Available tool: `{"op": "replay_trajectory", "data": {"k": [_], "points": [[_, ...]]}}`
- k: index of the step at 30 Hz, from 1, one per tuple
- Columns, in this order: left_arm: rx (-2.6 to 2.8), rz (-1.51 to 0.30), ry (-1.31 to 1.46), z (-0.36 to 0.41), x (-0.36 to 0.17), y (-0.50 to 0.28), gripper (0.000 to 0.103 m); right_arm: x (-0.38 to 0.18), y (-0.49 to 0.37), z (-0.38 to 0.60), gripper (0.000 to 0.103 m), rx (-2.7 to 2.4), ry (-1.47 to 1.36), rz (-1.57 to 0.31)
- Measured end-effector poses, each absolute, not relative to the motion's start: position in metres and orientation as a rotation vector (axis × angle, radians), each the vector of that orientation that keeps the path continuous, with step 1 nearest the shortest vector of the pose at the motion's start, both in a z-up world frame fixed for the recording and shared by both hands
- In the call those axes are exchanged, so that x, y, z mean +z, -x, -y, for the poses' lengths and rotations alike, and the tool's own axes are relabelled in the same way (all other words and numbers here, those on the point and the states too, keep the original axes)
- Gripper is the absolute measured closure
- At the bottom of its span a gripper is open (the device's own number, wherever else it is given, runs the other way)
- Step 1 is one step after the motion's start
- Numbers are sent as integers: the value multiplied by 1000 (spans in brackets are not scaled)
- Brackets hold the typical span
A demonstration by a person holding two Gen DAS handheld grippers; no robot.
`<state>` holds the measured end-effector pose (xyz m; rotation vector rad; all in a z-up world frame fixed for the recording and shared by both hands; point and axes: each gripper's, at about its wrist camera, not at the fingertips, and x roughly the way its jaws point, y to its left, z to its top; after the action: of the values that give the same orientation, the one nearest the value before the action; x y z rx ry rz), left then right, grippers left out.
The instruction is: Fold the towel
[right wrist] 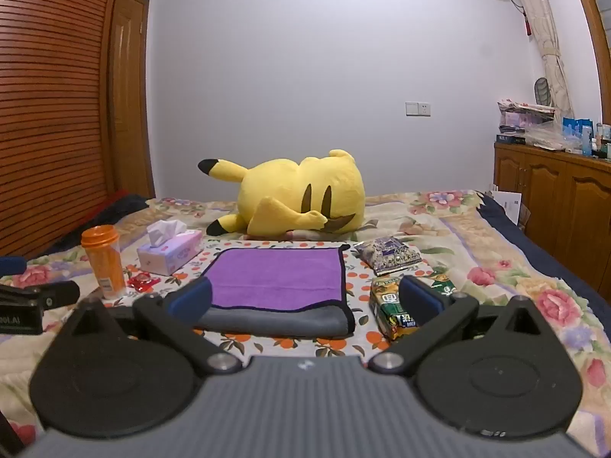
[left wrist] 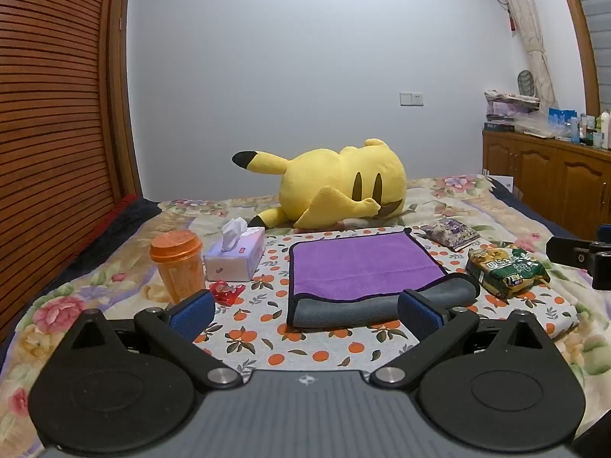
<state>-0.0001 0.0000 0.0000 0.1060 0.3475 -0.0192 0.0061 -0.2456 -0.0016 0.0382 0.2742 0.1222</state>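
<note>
A purple towel [left wrist: 362,263] with a dark border lies flat on the orange-print cloth [left wrist: 305,343], its near edge rolled back to show the grey underside [left wrist: 366,309]. It also shows in the right wrist view [right wrist: 278,278]. My left gripper [left wrist: 305,315] is open and empty, hovering just short of the towel's near edge. My right gripper [right wrist: 305,301] is open and empty, near the towel's near right edge. Each gripper shows at the edge of the other's view.
An orange cup [left wrist: 177,265], a tissue box [left wrist: 236,253] and a red wrapper [left wrist: 225,292] sit left of the towel. A green snack bag [left wrist: 504,269] and a purple packet [left wrist: 450,233] lie to its right. A yellow plush toy [left wrist: 336,183] lies behind.
</note>
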Motion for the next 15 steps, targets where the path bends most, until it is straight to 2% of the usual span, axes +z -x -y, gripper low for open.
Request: {"op": "replay_trajectory", "data": {"k": [15], "points": [[-19, -346, -105, 0, 0, 0, 0, -2, -7, 247, 0, 123, -46, -269]]}}
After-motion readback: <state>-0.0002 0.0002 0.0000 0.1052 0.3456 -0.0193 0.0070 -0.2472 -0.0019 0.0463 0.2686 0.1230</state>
